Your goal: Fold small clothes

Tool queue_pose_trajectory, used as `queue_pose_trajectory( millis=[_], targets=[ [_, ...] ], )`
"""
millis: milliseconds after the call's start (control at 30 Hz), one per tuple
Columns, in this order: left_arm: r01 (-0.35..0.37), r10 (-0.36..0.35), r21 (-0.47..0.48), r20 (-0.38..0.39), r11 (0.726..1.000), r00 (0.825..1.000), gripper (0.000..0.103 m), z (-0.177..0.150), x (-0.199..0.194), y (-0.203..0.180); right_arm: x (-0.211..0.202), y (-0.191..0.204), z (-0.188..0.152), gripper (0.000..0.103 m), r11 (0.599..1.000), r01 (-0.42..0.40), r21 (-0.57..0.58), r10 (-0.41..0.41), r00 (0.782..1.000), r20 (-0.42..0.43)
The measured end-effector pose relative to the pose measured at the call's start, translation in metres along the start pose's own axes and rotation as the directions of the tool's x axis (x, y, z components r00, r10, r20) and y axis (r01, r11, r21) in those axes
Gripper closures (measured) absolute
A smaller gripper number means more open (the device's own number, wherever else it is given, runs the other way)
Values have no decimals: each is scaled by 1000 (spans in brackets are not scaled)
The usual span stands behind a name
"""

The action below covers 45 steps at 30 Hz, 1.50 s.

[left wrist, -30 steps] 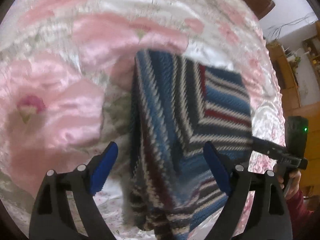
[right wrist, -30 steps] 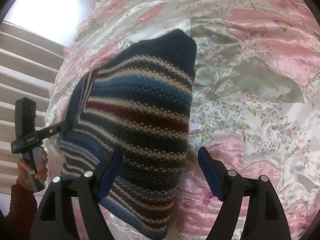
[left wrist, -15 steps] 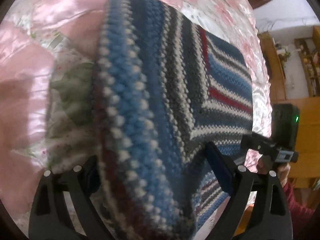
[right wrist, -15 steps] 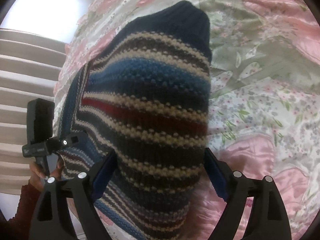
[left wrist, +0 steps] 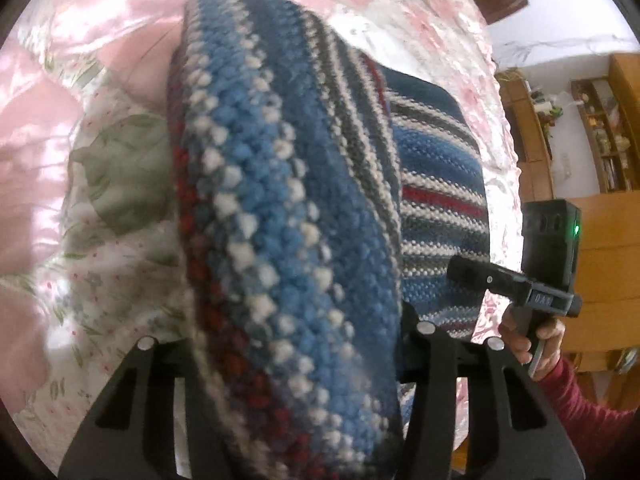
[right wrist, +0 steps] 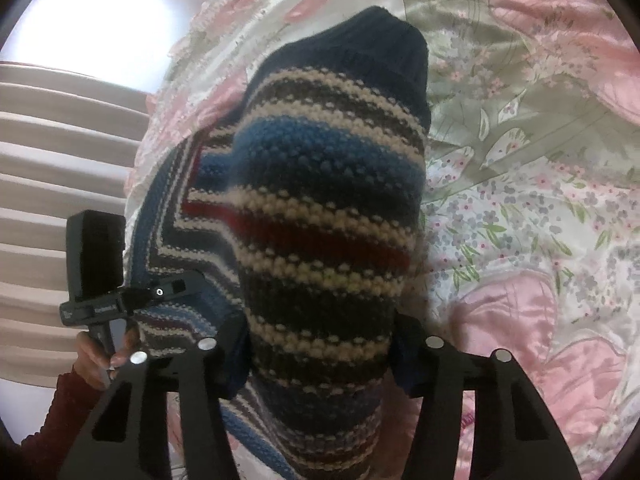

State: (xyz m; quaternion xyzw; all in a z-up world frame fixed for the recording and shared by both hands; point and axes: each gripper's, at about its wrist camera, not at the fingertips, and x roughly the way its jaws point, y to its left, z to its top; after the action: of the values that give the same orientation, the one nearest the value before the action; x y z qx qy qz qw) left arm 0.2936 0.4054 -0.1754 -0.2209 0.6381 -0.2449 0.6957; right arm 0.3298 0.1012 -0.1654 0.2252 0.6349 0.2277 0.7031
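Note:
A striped knit sweater in blue, white, red and dark grey lies on a pink floral satin bedspread. In the left wrist view a thick fold of it bulges up between the fingers, and my left gripper is shut on it. My right gripper is shut on another bunched fold of the sweater, whose dark navy ribbed edge points away from me. Each view shows the other gripper at the sweater's near edge: the right gripper and the left gripper, each in a hand with a dark red sleeve.
The bedspread spreads wide on the right of the right wrist view. Wooden shelves and wooden furniture stand beyond the bed's edge. A bright window and beige horizontal bands lie past the bed's other side.
Both grippers have moved in over the sweater and narrowed from wide open onto its folds. The knit now fills the space between each pair of fingers and bulges upward.

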Motion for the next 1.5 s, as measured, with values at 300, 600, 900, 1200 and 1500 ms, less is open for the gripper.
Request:
queue_pose_trajectory(
  millis=[300, 600, 900, 1200, 1500],
  targets=[
    [-18, 15, 77, 37, 997, 999, 58, -24, 4, -53, -47, 6, -25, 51, 998, 25, -61, -22, 999, 48],
    [-106, 98, 163, 57, 981, 994, 58, -76, 17, -150, -117, -18, -82, 51, 1000, 25, -17, -23, 995, 97],
    [-73, 69, 258, 25, 963, 997, 57, -129, 38, -241, -197, -59, -153, 51, 998, 25, 57, -33, 988, 148],
    [-52, 57, 294, -8, 955, 998, 57, -168, 88, -302, -237, -100, -190, 51, 994, 61, 89, -74, 986, 146],
    [-93, 99, 235, -13, 967, 995, 55, -184, 151, -298, -207, -167, -192, 50, 990, 40, 138, -54, 994, 100]
  ],
)
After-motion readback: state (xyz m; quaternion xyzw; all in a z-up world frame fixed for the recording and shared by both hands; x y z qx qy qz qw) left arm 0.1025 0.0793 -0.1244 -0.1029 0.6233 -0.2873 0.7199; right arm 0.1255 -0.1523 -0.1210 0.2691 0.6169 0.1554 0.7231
